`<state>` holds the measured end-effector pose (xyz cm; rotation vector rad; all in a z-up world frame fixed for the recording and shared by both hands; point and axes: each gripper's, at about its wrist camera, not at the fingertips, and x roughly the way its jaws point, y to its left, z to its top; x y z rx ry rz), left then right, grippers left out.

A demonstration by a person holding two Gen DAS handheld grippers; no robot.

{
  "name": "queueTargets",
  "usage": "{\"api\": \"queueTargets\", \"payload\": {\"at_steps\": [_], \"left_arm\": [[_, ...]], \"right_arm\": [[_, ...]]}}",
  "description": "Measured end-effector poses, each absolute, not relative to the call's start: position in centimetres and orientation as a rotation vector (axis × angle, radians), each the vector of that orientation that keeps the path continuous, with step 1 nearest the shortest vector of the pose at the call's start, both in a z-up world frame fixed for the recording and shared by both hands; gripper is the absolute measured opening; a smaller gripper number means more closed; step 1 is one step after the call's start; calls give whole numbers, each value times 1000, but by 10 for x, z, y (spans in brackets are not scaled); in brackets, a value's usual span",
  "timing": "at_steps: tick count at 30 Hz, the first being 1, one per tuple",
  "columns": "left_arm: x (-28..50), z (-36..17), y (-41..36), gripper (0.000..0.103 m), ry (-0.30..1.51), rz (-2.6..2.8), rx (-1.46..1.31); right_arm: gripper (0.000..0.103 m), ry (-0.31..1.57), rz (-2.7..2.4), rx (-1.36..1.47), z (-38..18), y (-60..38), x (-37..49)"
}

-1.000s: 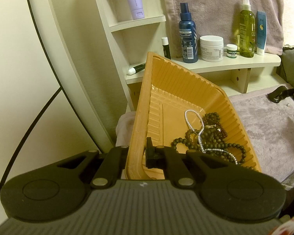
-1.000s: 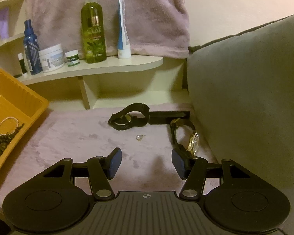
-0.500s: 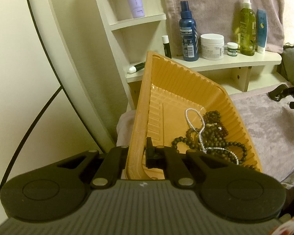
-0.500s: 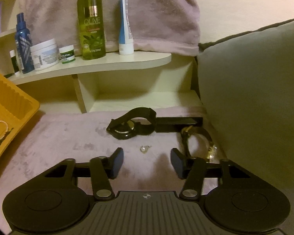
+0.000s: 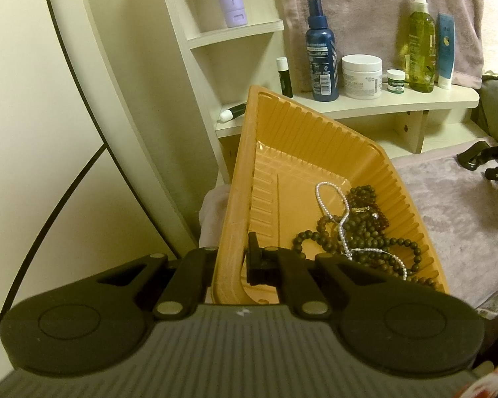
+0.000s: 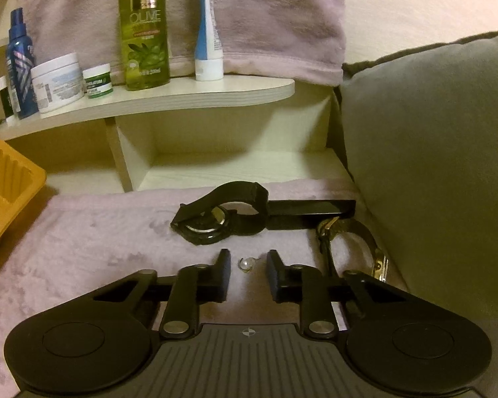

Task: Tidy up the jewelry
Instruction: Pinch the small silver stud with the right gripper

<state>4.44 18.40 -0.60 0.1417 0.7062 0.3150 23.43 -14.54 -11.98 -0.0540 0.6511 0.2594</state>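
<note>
My left gripper (image 5: 230, 258) is shut on the near left rim of the orange tray (image 5: 292, 139), which is tilted up. In the tray lie a pearl necklace (image 5: 332, 205) and dark bead strands (image 5: 368, 232). My right gripper (image 6: 247, 273) is open, low over the mauve cloth (image 6: 99, 238). A small clear earring (image 6: 245, 263) lies on the cloth between its fingertips. A black watch (image 6: 222, 212) lies just beyond it and a gold watch (image 6: 365, 248) to the right. The tray's corner (image 6: 6, 179) shows at the left of the right wrist view.
A cream shelf (image 6: 182, 96) behind carries bottles, jars and tubes, with a mauve towel (image 6: 265, 16) hanging behind. A grey cushion (image 6: 431, 165) stands at the right. The black watch also shows at the far right of the left wrist view (image 5: 474, 157).
My right gripper has moved forward and down toward the earring, which now sits between its fingers, and the jaws have narrowed. The left gripper and tray have barely moved.
</note>
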Motion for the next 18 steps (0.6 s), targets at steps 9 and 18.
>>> {"api": "queueTargets", "payload": {"at_steps": [9, 18], "left_arm": [[45, -6, 184, 4, 705, 315, 141], [45, -3, 181, 4, 703, 312, 142]], "right_arm": [[8, 634, 287, -101, -114, -145, 218], [8, 608, 348, -110, -99, -143, 182]]}}
